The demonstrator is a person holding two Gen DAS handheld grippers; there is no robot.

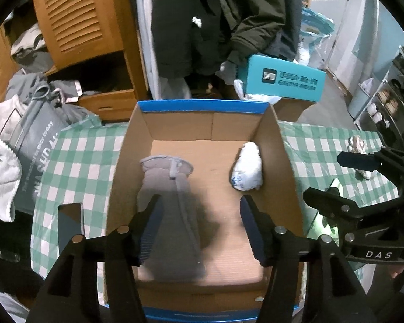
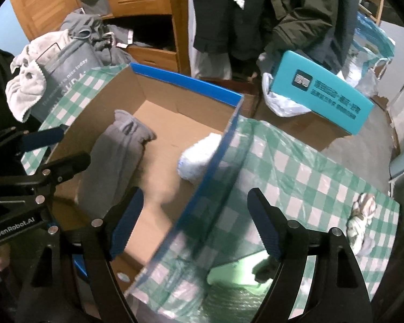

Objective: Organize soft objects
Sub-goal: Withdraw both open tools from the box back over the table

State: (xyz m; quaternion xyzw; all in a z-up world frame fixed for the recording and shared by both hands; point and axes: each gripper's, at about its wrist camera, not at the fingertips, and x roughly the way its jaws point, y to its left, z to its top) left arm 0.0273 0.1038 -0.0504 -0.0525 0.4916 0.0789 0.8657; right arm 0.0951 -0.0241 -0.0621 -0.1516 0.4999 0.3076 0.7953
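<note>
The open brown corrugated cardboard box with blue-edged rims (image 1: 272, 145) sits on the table under a green-and-white checked plastic cloth (image 1: 78, 156). Inside it lie two soft things: a long grey knitted sock-like garment (image 1: 169, 202), limp and ribbed at its cuff, and a small white rolled fabric bundle with blue print (image 1: 247, 167).

The left gripper (image 1: 202, 226) hangs over the box with jaws spread wide and nothing between them. From it the grey garment lies dead ahead at twelve o'clock, its long axis running away from the jaws, cuff farthest; the white bundle sits at about one o'clock against the box's right wall.

The right gripper (image 2: 195, 223) hovers astride the box's right wall, jaws likewise wide apart and empty. One loose soft thing remains outside: a crumpled mottled grey-and-white cloth wad (image 2: 362, 215) on the checked cloth at three o'clock from the right jaws, well apart from the box. The right hand is plainly the nearer one, so fetching it likely falls to that side.
</note>
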